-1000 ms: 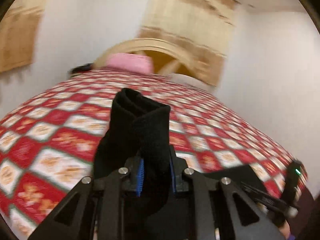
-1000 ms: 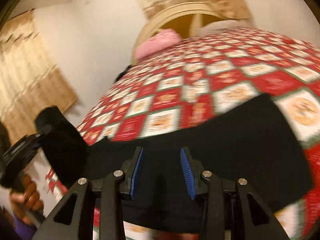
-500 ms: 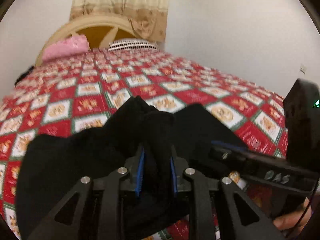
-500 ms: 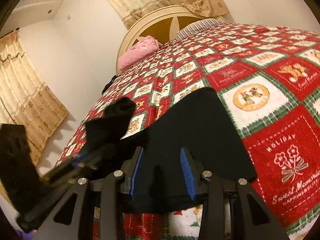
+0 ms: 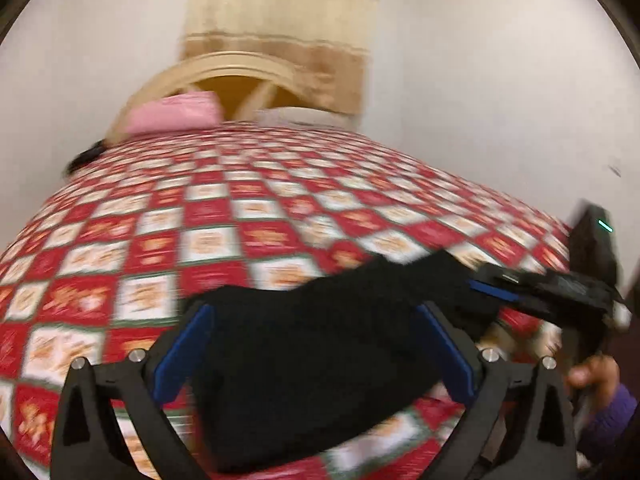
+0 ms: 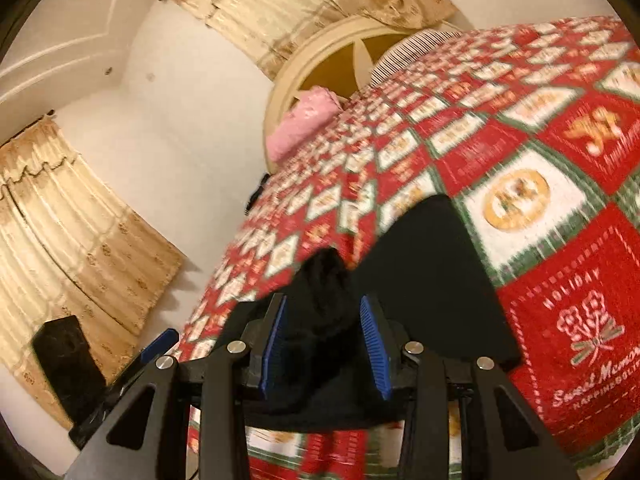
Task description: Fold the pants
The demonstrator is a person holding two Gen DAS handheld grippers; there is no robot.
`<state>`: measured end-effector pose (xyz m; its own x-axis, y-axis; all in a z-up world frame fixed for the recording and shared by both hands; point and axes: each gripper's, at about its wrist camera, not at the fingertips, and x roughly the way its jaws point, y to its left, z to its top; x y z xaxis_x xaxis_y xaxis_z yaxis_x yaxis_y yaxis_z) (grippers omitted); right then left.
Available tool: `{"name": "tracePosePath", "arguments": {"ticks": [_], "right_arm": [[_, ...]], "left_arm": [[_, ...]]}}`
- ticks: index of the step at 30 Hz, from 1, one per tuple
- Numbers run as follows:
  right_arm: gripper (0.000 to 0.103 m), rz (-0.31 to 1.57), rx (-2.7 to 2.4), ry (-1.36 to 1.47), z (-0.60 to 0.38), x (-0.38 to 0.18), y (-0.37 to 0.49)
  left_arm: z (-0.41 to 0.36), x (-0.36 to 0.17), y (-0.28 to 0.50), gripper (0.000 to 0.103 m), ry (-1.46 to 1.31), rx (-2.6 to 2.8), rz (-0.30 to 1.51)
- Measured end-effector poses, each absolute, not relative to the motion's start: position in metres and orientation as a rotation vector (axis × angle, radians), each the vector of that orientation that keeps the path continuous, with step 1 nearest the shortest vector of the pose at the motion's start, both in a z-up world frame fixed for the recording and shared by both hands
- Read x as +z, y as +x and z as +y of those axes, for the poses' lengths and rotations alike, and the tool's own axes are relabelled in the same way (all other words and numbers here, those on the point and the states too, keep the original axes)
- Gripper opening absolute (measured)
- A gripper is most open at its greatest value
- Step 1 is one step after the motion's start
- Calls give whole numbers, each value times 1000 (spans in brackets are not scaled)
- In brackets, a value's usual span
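Observation:
The black pants [image 5: 312,360] lie folded on the red, white and green patchwork bedspread [image 5: 224,216] near its front edge. My left gripper [image 5: 316,356] is open, its blue pads wide apart above the cloth and holding nothing. My right gripper [image 6: 324,344] has its blue pads on either side of a raised bunch of the pants [image 6: 424,280]; the pads stand apart and whether they pinch the cloth is unclear. The right gripper also shows at the right in the left wrist view [image 5: 552,284], at the pants' right end.
A pink pillow [image 5: 176,114] and a striped pillow [image 6: 416,46] lie by the curved cream headboard [image 5: 224,72] at the far end. Beige curtains [image 6: 72,224] hang on the white walls. A dark object [image 5: 86,156] lies at the bed's far left edge.
My left gripper let go of the bunched pants and opened wide; the cloth now lies on the bed. My right gripper moved onto a raised fold of the pants.

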<state>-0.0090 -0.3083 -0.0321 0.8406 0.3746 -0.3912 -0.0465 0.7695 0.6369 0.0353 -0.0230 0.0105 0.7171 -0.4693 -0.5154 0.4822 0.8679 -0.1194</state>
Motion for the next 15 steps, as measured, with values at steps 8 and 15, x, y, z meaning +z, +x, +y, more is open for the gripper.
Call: {"name": "tracePosePath", "arguments": {"ticks": [8, 15], "right_arm": [[40, 657, 251, 382, -233, -30, 6], [40, 756, 131, 428, -242, -54, 13]], "left_arm": [[24, -7, 60, 103, -106, -345, 629], [21, -18, 57, 103, -30, -314, 632]]}}
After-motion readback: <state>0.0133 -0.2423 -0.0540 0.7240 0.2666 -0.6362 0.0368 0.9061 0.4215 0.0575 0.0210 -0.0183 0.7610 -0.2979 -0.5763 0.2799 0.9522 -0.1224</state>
